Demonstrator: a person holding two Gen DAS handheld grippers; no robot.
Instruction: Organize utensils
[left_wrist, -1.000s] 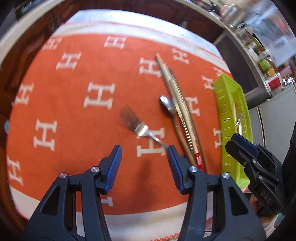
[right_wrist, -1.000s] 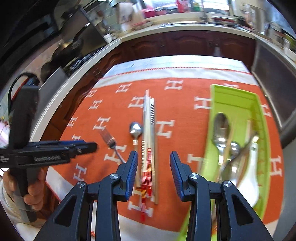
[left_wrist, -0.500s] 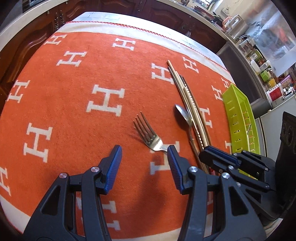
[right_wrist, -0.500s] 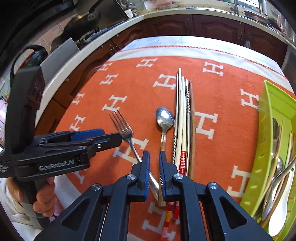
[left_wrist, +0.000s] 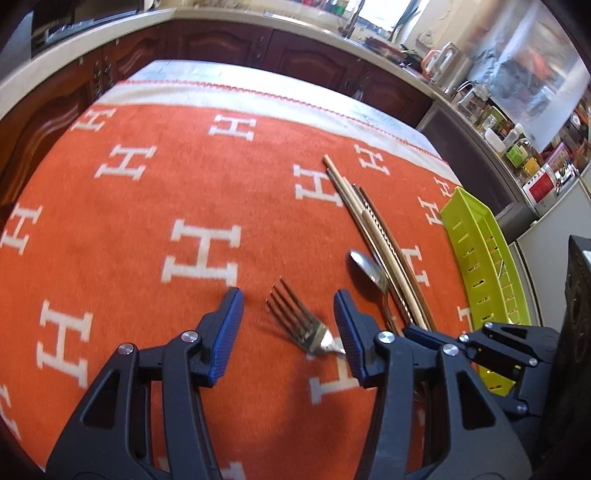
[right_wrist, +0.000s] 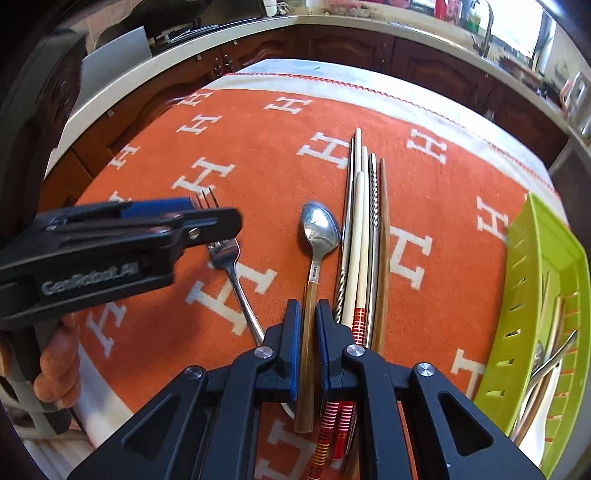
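Observation:
A metal fork (left_wrist: 299, 325) (right_wrist: 225, 254) lies on the orange mat, tines away from me. My left gripper (left_wrist: 288, 317) is open, its jaws on either side of the fork's head and just above it. A spoon (right_wrist: 319, 229) (left_wrist: 365, 273) with a wooden handle lies to the fork's right. My right gripper (right_wrist: 306, 325) is shut on the spoon's handle. Several chopsticks (right_wrist: 364, 229) (left_wrist: 373, 229) lie side by side right of the spoon. A lime green utensil tray (right_wrist: 546, 280) (left_wrist: 480, 251) stands at the right.
The orange mat with white H marks (left_wrist: 147, 229) covers the table. The green tray holds several spoons and other utensils (right_wrist: 543, 369). Dark wooden cabinets and a counter (left_wrist: 258, 40) run behind the table. Jars and bottles (left_wrist: 517, 144) crowd the counter at the far right.
My left gripper has come down and forward over the fork's head. My right gripper has closed from open onto the spoon's handle.

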